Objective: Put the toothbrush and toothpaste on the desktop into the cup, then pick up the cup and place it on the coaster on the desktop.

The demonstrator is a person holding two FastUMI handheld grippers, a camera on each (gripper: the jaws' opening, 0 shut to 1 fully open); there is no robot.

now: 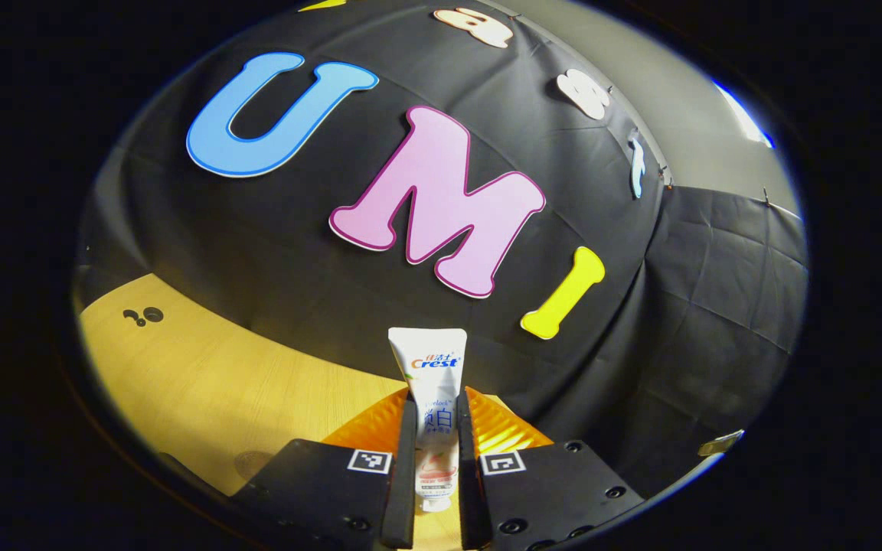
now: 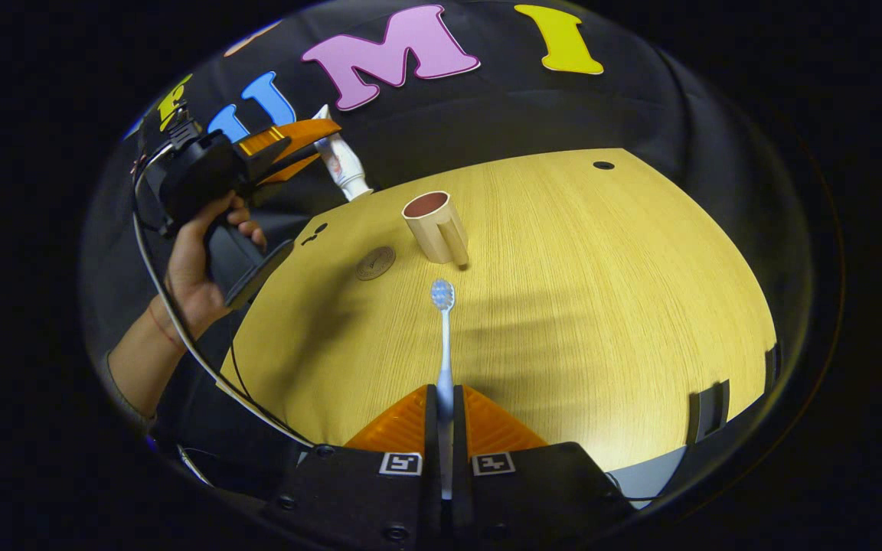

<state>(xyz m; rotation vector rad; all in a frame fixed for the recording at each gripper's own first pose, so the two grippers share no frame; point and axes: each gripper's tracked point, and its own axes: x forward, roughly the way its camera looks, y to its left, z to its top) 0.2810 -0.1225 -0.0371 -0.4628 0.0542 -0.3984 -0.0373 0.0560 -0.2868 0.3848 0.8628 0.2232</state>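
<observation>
Wood-grain yellow surface point(image 2: 563, 291) spreads under the right tongs point(image 2: 445, 413), which are closed down to a narrow slot with the toothbrush point(image 2: 445, 337) clamped between both fingers; the handle runs forward from the grip and the bristle head lies out ahead, pointing toward the cup point(image 2: 435, 226). Whether the brush touches the surface or is held just above it cannot be told, and its tail end is hidden between the fingers. The cup stands upright near the middle of the surface, its handle toward the camera, and the round coaster point(image 2: 375, 262) lies just to its left, apart from it. In the left gripper view the left tongs point(image 1: 436, 451) are closed partway on the toothpaste point(image 1: 432, 405), both fingers pressed against the tube's sides, flat crimped end up, cap end low between the fingers. In the right gripper view those tongs are held aloft by a hand point(image 2: 196, 268) beyond the surface's far left edge, the tube slanting cap-down; there the fingers are too small to judge.
</observation>
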